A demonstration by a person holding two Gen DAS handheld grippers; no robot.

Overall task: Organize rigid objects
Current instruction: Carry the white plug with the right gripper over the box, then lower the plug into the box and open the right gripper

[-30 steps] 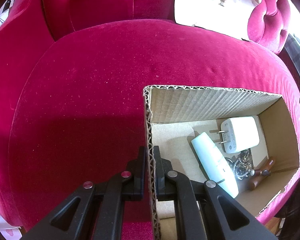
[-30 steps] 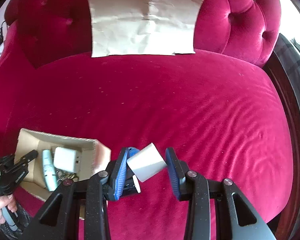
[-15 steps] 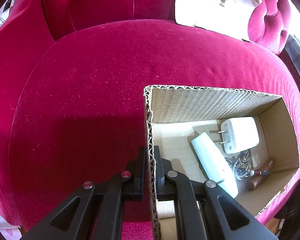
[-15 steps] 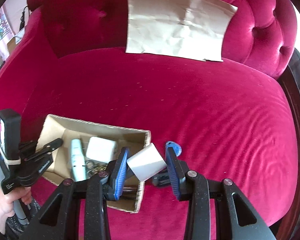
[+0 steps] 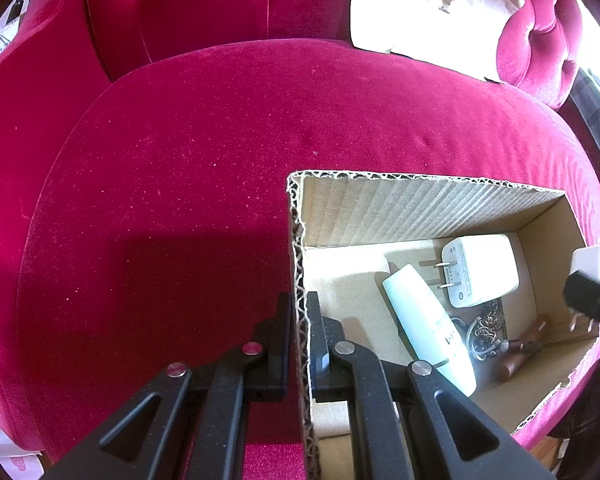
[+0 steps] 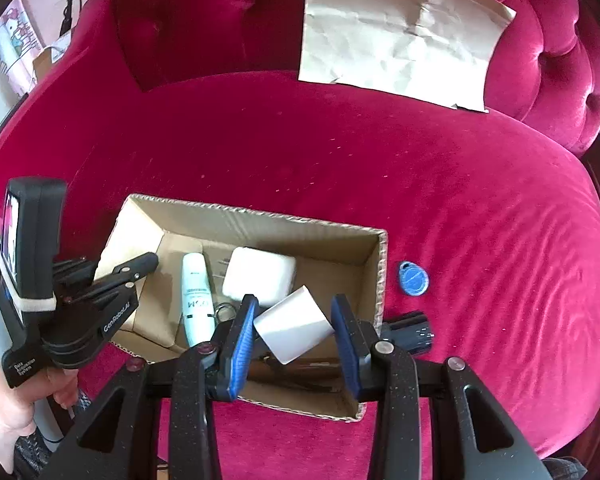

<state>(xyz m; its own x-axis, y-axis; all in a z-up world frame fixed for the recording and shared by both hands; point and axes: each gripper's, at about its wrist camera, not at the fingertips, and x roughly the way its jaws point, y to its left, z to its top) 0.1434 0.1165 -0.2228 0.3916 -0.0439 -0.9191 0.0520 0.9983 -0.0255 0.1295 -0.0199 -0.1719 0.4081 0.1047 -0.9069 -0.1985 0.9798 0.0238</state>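
An open cardboard box [image 5: 420, 208] [image 6: 260, 220] sits on a crimson velvet seat. My left gripper [image 5: 300, 332] [image 6: 140, 276] is shut on the box's left wall. Inside lie a white plug charger [image 5: 480, 268] [image 6: 260, 276], a pale tube [image 5: 428, 324] [image 6: 196, 292], a tangle of keys [image 5: 484, 328] and a brown wooden-handled tool [image 5: 520, 348]. My right gripper [image 6: 294, 326] [image 5: 592, 284] is shut on a small white block [image 6: 294, 324] [image 5: 588, 262] and hangs over the box's right part. A blue key fob [image 6: 413, 279] and a dark cylinder [image 6: 410, 332] lie on the seat right of the box.
A sheet of brown paper [image 6: 400, 32] [image 5: 428, 8] leans against the tufted backrest [image 6: 188, 20]. A hand [image 6: 8, 408] holds the left gripper's handle at the lower left. The seat [image 5: 160, 200] stretches left of and behind the box.
My right gripper has carried the white block leftward from over the bare seat to above the box, and now shows at the left wrist view's right edge. The left gripper has stayed clamped on the wall.
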